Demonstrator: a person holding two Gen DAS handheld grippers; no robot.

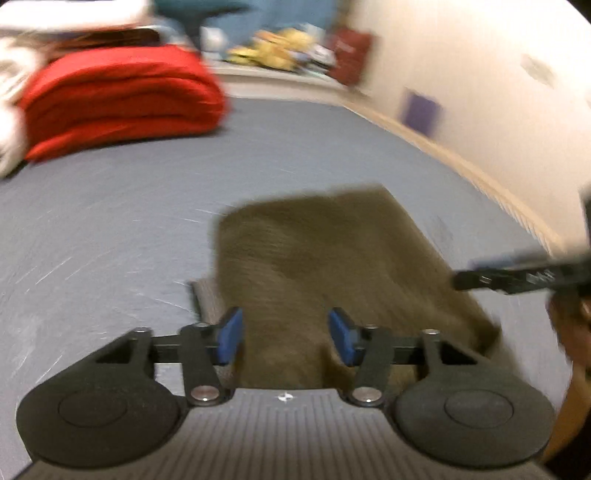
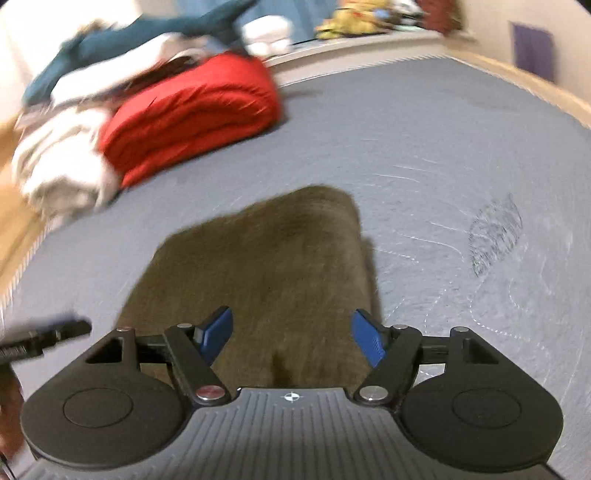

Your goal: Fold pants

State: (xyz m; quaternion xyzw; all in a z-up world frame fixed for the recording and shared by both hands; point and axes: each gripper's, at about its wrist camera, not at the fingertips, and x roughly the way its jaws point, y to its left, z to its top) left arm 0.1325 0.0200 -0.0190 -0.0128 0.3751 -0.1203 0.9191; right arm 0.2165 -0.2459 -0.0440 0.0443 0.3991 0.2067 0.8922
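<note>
The olive-brown pants [image 1: 332, 251] lie folded into a compact rectangle on the grey-blue bed sheet [image 1: 110, 240]. My left gripper [image 1: 286, 339] hovers over the pants' near end, its blue pads apart and not pressing on the fabric. The right gripper's black finger [image 1: 517, 277] reaches in from the right edge, with a hand [image 1: 569, 332] behind it. In the right wrist view the pants [image 2: 266, 266] fill the centre, and my right gripper [image 2: 293, 338] stands wide open over their near edge. The left gripper's finger [image 2: 44, 332] shows at the left. Both views are blurred.
A folded red blanket [image 2: 192, 110] sits at the back left beside a pile of white laundry [image 2: 62, 158] and a teal cloth [image 2: 147, 29]. A wooden bed edge [image 1: 461, 158] and a wall bound the right side. A dark scribble [image 2: 495, 236] marks the sheet.
</note>
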